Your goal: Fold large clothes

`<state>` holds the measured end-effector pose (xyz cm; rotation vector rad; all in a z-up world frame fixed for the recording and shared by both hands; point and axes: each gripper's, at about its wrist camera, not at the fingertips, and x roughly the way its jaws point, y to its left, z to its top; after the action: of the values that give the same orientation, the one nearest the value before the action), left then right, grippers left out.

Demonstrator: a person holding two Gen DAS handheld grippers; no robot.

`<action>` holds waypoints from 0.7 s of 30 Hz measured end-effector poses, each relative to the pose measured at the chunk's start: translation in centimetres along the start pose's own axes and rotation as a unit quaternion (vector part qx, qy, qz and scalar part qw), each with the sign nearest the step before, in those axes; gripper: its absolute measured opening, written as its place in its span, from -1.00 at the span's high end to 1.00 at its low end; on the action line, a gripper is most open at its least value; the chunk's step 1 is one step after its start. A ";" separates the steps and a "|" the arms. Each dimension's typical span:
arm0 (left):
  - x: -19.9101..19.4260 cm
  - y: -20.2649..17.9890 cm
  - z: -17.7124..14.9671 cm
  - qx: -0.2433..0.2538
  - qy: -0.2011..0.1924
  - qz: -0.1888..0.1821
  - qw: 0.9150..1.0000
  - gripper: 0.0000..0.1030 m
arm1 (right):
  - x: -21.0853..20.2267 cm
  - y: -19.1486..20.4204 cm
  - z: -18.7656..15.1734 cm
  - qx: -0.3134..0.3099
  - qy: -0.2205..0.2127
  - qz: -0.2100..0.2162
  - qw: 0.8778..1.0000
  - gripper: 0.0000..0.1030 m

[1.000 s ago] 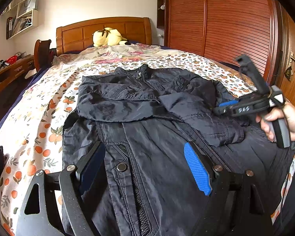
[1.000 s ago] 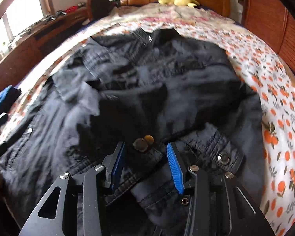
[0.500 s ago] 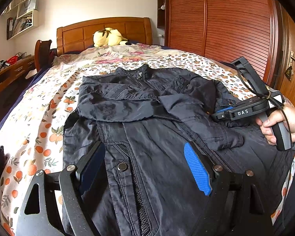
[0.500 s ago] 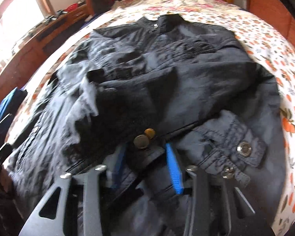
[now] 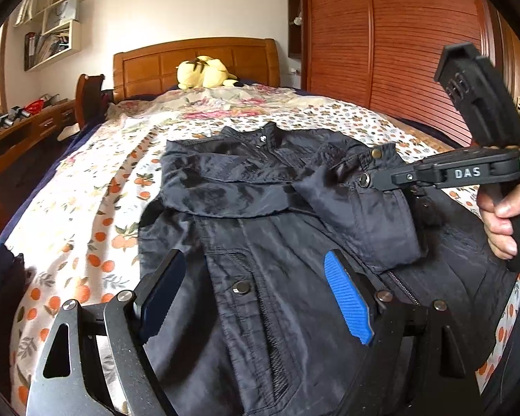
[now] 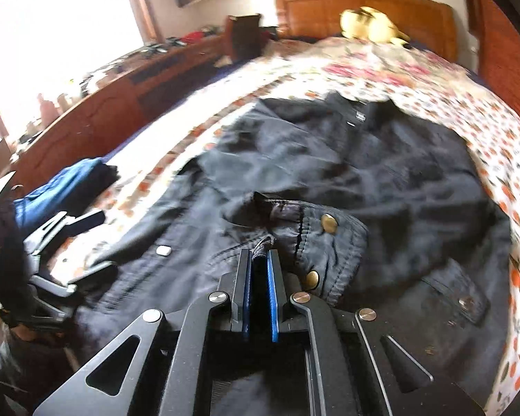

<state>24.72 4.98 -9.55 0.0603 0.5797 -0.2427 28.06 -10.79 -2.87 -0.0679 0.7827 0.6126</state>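
Right claw (image 6: 259, 263): it was half open a moment ago. Now it is clenched tight on the cuff (image 6: 315, 239).
Cuff: dark cloth sticks up between the blue pads, right at the tips. Two brass snaps sit just to the right of the claw.
What changed: the cuff lay flat on the jacket (image 5: 277, 260) before. Now it is pinched and lifted a bit off the cloth under it.
What it means: I think the sleeve (image 5: 357, 208) is caught and can be pulled across the jacket for a fold. The fold is not done yet.
Left claw (image 5: 256, 298): its pads stand wide apart and hold nothing, same as before. It hangs over the near part of the jacket.
Jacket: it lies spread on the bed (image 5: 97, 215), under and ahead of both claws. The collar is at the far end from them.
Hand (image 5: 502, 222): it holds the right claw's handle, off to the right of the left claw.
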 end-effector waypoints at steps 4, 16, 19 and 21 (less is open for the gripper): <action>-1.1 1.0 -0.2 -0.006 -0.008 0.009 1.000 -0.61 | 0.0 1.7 -0.1 -0.014 0.003 0.011 1.000 0.84; -1.4 1.4 -1.2 -0.003 -0.001 0.022 1.000 -0.61 | -2.7 3.1 -1.3 -0.044 -0.018 0.026 0.999 0.51; -1.6 1.1 -1.2 -0.001 -0.002 0.021 1.000 -0.61 | -3.6 2.5 -2.2 -0.055 -0.029 0.003 0.998 0.45; -1.5 0.7 -1.2 0.000 0.000 0.018 1.000 -0.61 | -3.5 1.2 -3.1 -0.051 -0.027 -0.022 0.998 0.43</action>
<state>23.03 6.09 -9.74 0.0711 0.5789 -0.2080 23.52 -12.34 -2.52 -0.1614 0.6967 0.6090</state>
